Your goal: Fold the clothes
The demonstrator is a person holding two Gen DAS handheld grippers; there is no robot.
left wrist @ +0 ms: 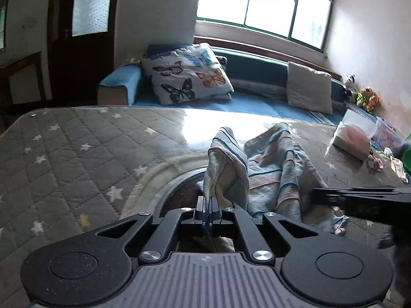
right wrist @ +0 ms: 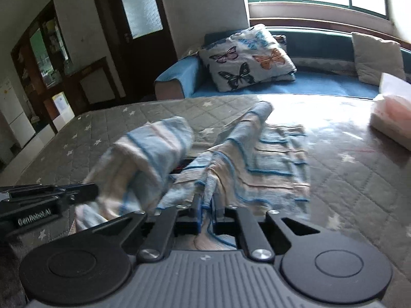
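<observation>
A blue and beige striped garment [left wrist: 269, 169] lies partly on the grey star-quilted mattress [left wrist: 77, 154]. My left gripper [left wrist: 207, 202] is shut on one edge of it, and the cloth stands up in a fold above the fingers. My right gripper [right wrist: 206, 202] is shut on another edge of the same garment [right wrist: 269, 164], which is lifted near me and trails flat onto the mattress [right wrist: 359, 179] farther off. The right gripper shows at the right edge of the left wrist view [left wrist: 359, 195]. The left gripper shows at the left of the right wrist view [right wrist: 48, 197], with cloth draped over it.
A blue sofa [left wrist: 244, 102] with a butterfly pillow [left wrist: 190, 74] and a beige cushion [left wrist: 309, 87] runs behind the mattress under the window. A white box [left wrist: 354, 133] and small toys [left wrist: 367, 97] sit at the right. A dark door [right wrist: 138, 25] is at the left.
</observation>
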